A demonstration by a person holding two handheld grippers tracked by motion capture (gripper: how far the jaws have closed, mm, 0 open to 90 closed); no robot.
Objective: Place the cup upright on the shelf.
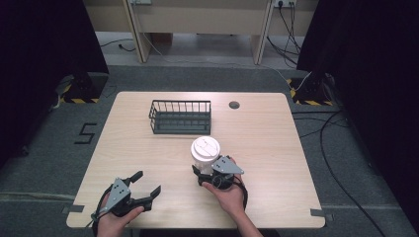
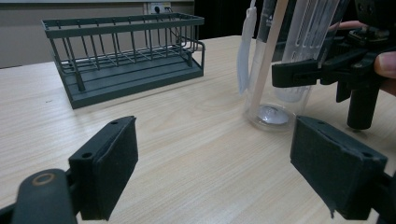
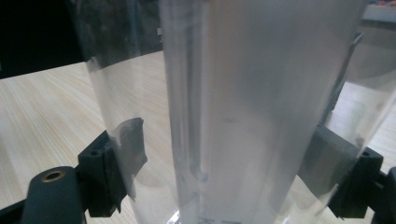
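A: Where does the clear cup (image 1: 205,150) stand, and which claw has it?

B: It stands upright on the table (image 1: 267,143) a little toward six o'clock from the centre, white lid on top. The right gripper (image 1: 206,174) comes at it from six o'clock. In the right gripper view the clear wall sits between both black pads (image 3: 126,158), so the jaws look clenched on the cup low down, near its base.

A: And the other one?

B: The left gripper (image 1: 146,186) rests near the table's seven o'clock corner, jaws spread wide and holding nothing. In the left gripper view its pads frame bare wood, with the cup off toward two o'clock.

A: Where would the cup go?

B: Probably the wire basket (image 1: 180,117), at about eleven o'clock from the cup and well apart from it. That is a guess.

A: What could go wrong?

B: The grasp is low on a tall, thin-walled cup. A quick lift could tip the top away from the jaws. Too hard a squeeze could buckle the wall or pop the lid; too soft, and the smooth plastic slides. The long pale things inside, perhaps straws, could shift and upset the balance. The basket rim could also catch the base.
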